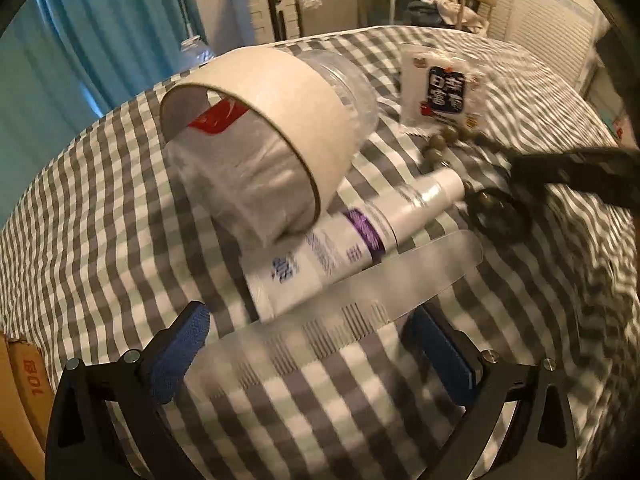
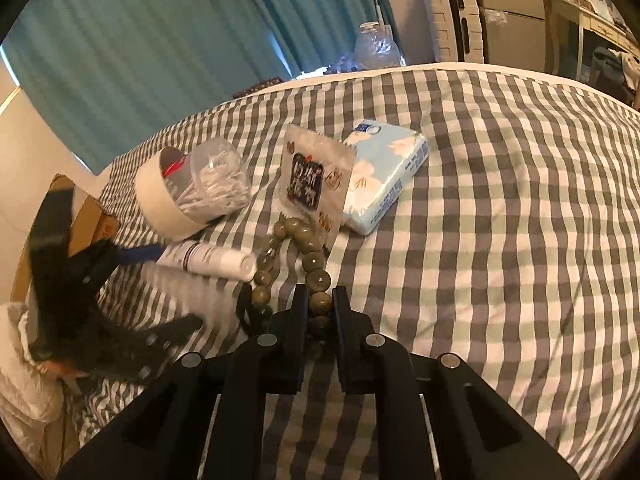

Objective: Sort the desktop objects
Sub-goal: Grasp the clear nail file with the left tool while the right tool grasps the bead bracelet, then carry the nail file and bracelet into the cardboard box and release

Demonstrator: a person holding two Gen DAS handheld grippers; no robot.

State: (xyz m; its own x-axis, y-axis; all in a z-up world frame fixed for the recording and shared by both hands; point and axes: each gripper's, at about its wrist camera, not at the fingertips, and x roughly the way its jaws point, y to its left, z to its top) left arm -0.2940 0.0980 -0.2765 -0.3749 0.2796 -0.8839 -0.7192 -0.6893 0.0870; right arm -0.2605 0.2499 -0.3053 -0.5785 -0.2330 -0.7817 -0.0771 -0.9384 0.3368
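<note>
Most of the sorting is left, we judge: tape roll (image 1: 256, 120), white bottle (image 1: 340, 248), ruler (image 1: 340, 312), snack packet (image 2: 316, 180) and tissue pack (image 2: 384, 176) lie mixed on the bed (image 2: 520, 200). Our right tool (image 2: 320, 308) clamps the bead string (image 2: 304, 240); our left tool (image 1: 308, 344) stands apart over the ruler.

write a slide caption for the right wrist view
Right claw shut on a string of round olive-brown beads lying on the grey-and-white checked cloth.

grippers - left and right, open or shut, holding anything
Left gripper: open, a clear comb lies between its fingers, not gripped.
Right gripper: shut on the bead bracelet.
</note>
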